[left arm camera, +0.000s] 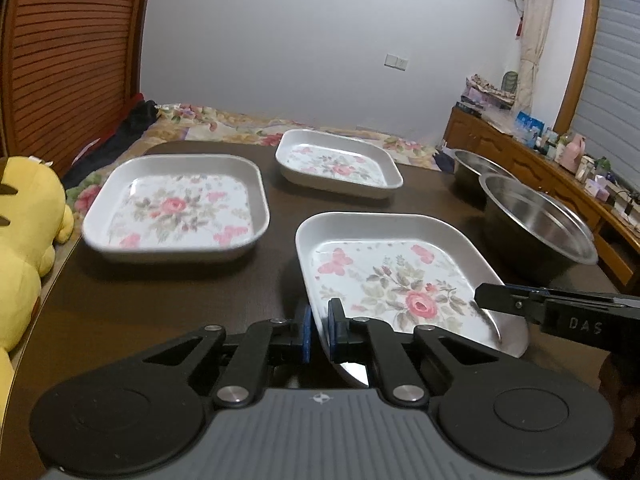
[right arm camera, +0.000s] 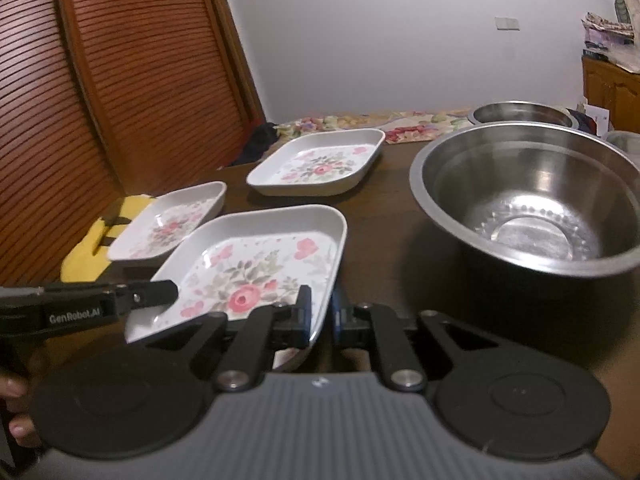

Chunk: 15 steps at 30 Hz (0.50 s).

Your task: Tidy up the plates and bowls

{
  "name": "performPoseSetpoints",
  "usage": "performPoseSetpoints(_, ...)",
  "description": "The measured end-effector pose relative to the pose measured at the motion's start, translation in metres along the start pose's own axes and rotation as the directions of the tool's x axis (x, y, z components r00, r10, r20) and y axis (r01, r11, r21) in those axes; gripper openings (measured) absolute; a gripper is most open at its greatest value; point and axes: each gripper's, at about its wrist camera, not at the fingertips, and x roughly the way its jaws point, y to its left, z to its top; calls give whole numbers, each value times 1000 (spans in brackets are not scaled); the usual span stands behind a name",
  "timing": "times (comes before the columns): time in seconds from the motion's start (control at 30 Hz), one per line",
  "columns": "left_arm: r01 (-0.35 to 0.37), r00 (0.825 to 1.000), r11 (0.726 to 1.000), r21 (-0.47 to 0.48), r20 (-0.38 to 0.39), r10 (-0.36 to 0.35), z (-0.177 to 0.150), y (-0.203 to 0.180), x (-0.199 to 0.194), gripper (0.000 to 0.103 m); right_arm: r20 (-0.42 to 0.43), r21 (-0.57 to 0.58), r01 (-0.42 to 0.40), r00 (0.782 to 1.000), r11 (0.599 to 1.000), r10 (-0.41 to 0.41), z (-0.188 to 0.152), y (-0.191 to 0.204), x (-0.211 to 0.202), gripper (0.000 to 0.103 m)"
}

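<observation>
steel bowl [right arm camera: 528, 200] crowds the right; both grippers [left arm camera: 319, 328] [right arm camera: 320, 312] clamp the near plate [left arm camera: 400, 276] (2 more plates [left arm camera: 176, 208] beyond).

Illumination is dim, soft indoor light with a cool cast on the far wall [left arm camera: 320, 40]; its source cannot be identified, and shadows on the dark table [left arm camera: 160, 300] are faint and hug the base of each dish. Glare is limited to bright highlights inside the near steel bowl [right arm camera: 528, 216] and a small sheen on the near floral plate [right arm camera: 256, 272]. Both views show strong fisheye bending of the slatted wooden panel [right arm camera: 100, 100] and dark corner vignetting, while the left floral plate [left arm camera: 176, 208] is smeared along its near rim and overall detail is soft and grainy.
</observation>
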Motion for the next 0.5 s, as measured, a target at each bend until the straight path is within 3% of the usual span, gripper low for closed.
performPoseSetpoints(0.5, -3, 1000, 999, 47, -3, 3, -29, 1, -40, 9, -4, -13, -64, 998, 998, 64, -35, 19, -38, 13)
